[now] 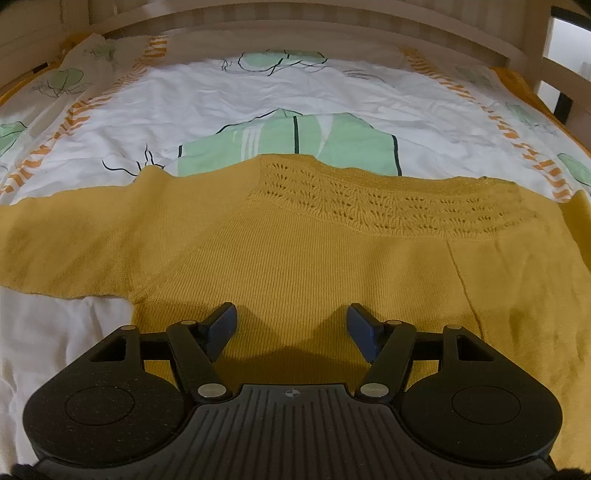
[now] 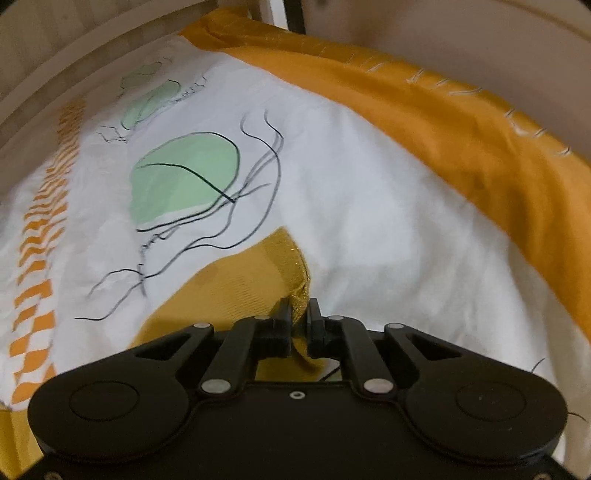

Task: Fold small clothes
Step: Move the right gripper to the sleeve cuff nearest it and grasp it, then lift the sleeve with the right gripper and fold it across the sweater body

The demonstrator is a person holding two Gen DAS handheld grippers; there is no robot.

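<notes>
Left wrist view first: the left claw point(image 1: 291, 328) hangs low over a mustard-yellow knitted sweater point(image 1: 314, 251), its two blue-padded fingers point(image 1: 221, 328) spread wide apart with nothing between them. It points straight ahead along the garment's body, toward the lacy openwork yoke point(image 1: 388, 206) at the far edge. The sweater lies spread flat on the bed, one sleeve point(image 1: 66, 243) stretching out to the left across the patterned bedsheet point(image 1: 184, 103). That sheet is white with pale green shapes, thin black line drawings and strips of orange checks down either side. A wooden bed frame point(image 1: 295, 22) curves round the far end.

Over to the right wrist view, and it's a different story: the right claw point(image 2: 298, 314) is pinched nearly closed, with a bunched bit of the yellow knit clamped between its fingers point(image 2: 282, 325). What it grips looks like a cuff or hem edge with a glittery trim, though exactly which part I can't tell. From the claw the knit runs away to the left and forward, draping onto the sheet. This claw sits tilted, close above the bed, aimed toward the bed's far corner, where an orange border point(image 2: 443, 122) of the bedding rises against the pale frame.
</notes>
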